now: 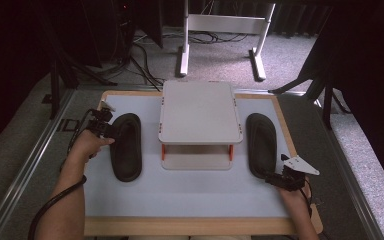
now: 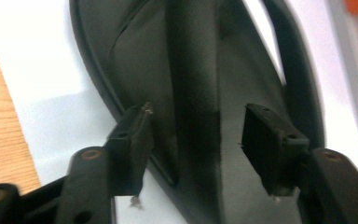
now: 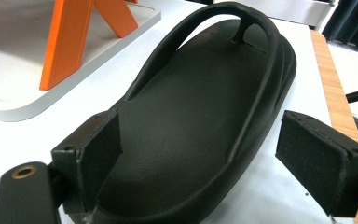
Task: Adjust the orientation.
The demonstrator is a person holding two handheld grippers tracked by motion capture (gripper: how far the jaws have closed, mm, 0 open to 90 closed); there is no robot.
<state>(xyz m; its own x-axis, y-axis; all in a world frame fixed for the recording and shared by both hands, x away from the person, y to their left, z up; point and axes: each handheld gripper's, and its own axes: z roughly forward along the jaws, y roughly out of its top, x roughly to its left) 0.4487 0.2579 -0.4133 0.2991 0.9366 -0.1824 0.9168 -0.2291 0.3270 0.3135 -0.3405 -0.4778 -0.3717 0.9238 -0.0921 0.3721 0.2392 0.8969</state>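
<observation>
Two black flip-flop sandals lie on the pale mat, one on each side of a white rack. My left gripper (image 1: 113, 131) is at the left sandal's (image 1: 126, 150) far left edge. In the left gripper view its jaws (image 2: 198, 144) stand either side of the sandal's strap (image 2: 193, 84), with a gap showing at each pad. The right gripper (image 1: 272, 178) sits at the near heel end of the right sandal (image 1: 261, 142). In the right gripper view its jaws (image 3: 205, 158) are wide apart around the heel (image 3: 191, 140), and the right pad (image 3: 317, 158) is off the sole.
The white two-level rack (image 1: 200, 112) with orange legs (image 3: 67, 42) stands mid-table between the sandals. A wooden border (image 1: 180, 226) frames the mat. Beyond the table, a white stand's feet (image 1: 220, 25) and cables lie on the carpet.
</observation>
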